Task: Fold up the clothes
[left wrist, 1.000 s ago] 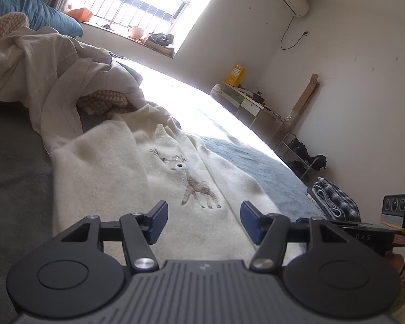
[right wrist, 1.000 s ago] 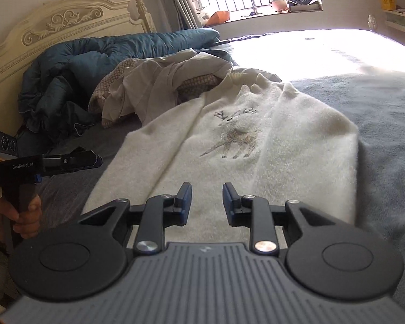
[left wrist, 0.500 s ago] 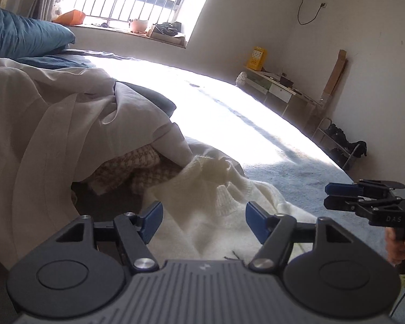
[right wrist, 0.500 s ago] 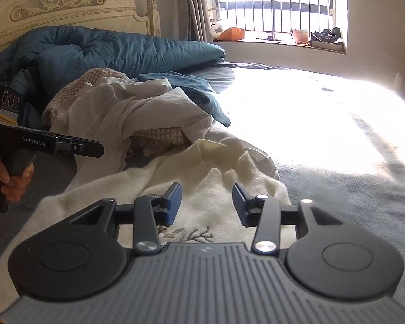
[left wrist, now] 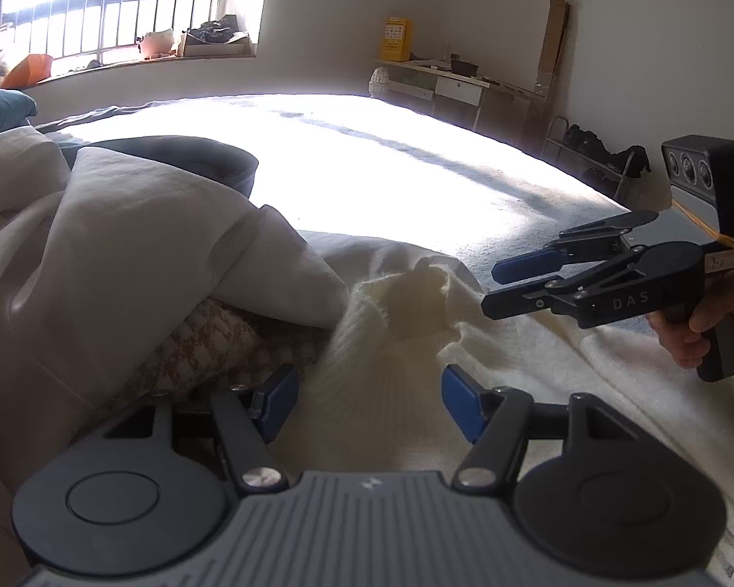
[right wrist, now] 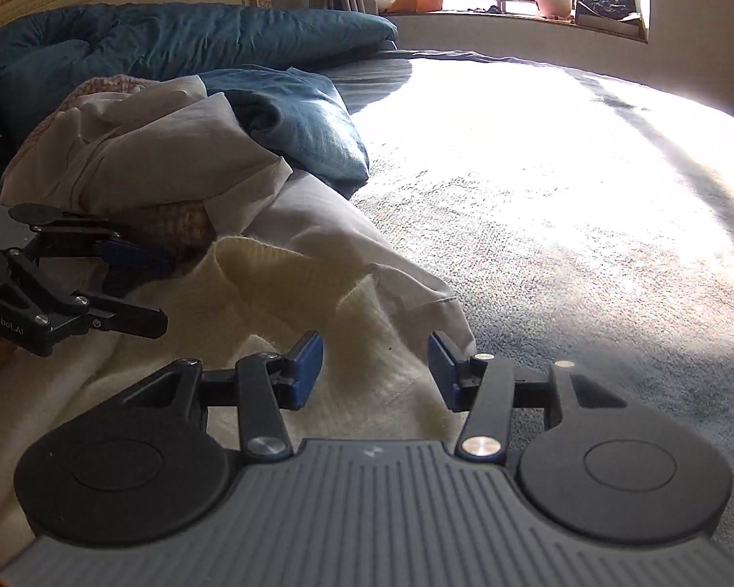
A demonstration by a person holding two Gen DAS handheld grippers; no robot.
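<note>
Grippers are both hovering spread over the cream sweater [left wrist: 391,381]: left gripper [left wrist: 369,403] and right gripper [right wrist: 376,367] flanking its collar edge, bare bed [right wrist: 587,205] lying ahead.

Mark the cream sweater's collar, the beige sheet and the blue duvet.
sweater collar [right wrist: 269,264]: right wrist view, on the raised ribbed neck edge.
beige sheet [left wrist: 147,244]: left wrist view, on the big smooth fold left of the collar.
blue duvet [right wrist: 171,34]: right wrist view, on the bunched top by the headboard.
</note>
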